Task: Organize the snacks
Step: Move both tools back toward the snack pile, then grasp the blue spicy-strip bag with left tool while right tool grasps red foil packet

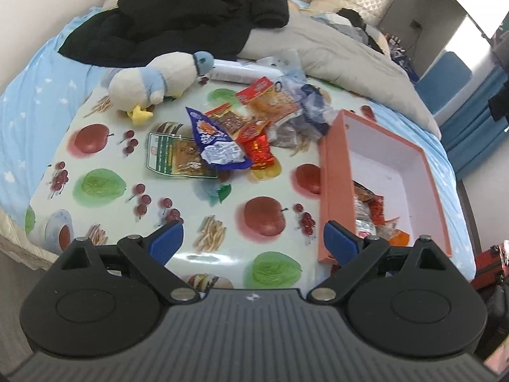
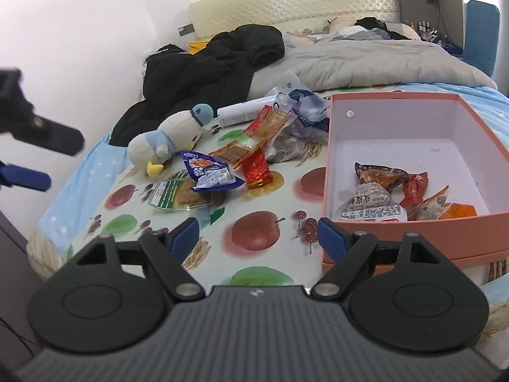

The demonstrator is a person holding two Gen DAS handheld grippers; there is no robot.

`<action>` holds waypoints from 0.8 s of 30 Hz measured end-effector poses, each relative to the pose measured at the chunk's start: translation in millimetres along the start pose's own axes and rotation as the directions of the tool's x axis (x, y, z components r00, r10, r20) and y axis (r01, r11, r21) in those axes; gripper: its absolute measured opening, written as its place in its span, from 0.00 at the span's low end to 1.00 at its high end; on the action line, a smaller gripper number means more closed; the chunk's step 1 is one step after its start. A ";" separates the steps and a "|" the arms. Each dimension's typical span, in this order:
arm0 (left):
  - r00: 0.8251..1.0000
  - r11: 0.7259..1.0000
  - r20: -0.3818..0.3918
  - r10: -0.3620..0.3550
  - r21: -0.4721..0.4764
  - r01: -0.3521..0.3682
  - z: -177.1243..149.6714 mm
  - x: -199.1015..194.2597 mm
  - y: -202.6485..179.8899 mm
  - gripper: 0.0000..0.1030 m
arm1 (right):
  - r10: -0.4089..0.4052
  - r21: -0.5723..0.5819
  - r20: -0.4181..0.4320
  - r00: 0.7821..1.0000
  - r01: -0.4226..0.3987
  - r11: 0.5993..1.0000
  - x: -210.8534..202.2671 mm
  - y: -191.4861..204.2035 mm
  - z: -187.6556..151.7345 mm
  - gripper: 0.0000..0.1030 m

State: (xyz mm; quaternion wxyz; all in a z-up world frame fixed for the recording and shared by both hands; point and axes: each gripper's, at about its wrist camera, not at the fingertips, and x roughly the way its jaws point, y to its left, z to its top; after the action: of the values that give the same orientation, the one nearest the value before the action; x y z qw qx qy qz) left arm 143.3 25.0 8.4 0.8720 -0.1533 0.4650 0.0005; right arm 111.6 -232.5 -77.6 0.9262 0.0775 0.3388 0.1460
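Observation:
A pile of snack packets lies on the fruit-print cloth [image 1: 178,210]: a blue packet [image 1: 216,141] [image 2: 210,172], a green-edged packet [image 1: 173,159] [image 2: 178,195], a red foil packet [image 1: 259,149] [image 2: 256,170] and orange-red packets [image 1: 270,98] [image 2: 270,122]. An orange box [image 1: 334,178] [image 2: 397,232] at the right holds several packets [image 2: 381,197]. My left gripper [image 1: 254,238] is open and empty, hovering short of the pile. My right gripper [image 2: 257,234] is open and empty, beside the box's near corner. The left gripper's fingers [image 2: 28,178] show at the right wrist view's left edge.
A plush penguin [image 1: 152,82] [image 2: 168,140] lies left of the pile. A black jacket [image 1: 191,16] [image 2: 206,67] and a grey blanket [image 2: 366,63] lie behind. A white tube [image 2: 245,113] and clear plastic bags [image 1: 305,108] sit at the pile's far side.

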 end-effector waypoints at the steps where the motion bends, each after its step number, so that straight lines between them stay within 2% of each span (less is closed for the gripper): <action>1: 1.000 1.000 0.002 0.001 -0.003 -0.001 1.8 4.9 2.8 0.94 | 0.003 0.001 0.005 1.000 -0.003 1.000 1.4 0.4 0.9 0.80; 5: 1.000 1.000 0.019 0.004 0.007 -0.004 14.3 32.8 12.0 0.94 | 0.025 -0.010 0.025 0.999 -0.025 1.000 11.6 3.3 4.7 0.80; 10: 0.999 1.000 0.035 0.008 0.009 -0.008 32.9 81.3 25.1 0.94 | 0.061 -0.079 0.067 0.996 -0.055 0.995 33.5 19.8 11.4 0.80; 13: 1.000 1.000 0.031 0.003 -0.007 -0.003 41.7 110.5 34.3 0.94 | 0.076 -0.131 0.122 0.990 -0.060 0.990 47.0 32.1 14.6 0.79; 15: 1.000 0.999 0.017 -0.009 -0.035 0.010 47.7 132.3 42.4 0.94 | 0.074 -0.151 0.119 0.990 -0.056 0.987 62.7 36.3 17.2 0.69; 19: 1.000 0.998 0.018 -0.020 -0.055 0.021 55.2 168.6 54.8 0.94 | 0.067 -0.159 0.129 0.989 -0.046 0.986 92.8 36.5 21.7 0.66; 24: 0.998 0.992 -0.001 -0.057 -0.115 0.057 62.8 210.5 69.4 0.93 | 0.018 -0.177 0.137 0.990 0.007 0.984 135.8 31.9 19.8 0.59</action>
State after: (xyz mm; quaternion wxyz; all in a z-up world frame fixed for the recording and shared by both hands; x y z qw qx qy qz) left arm 303.8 78.1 -148.2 0.8604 -0.2166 0.4613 0.0021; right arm 216.3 -159.4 -137.0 0.9502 0.0057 0.2595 0.1724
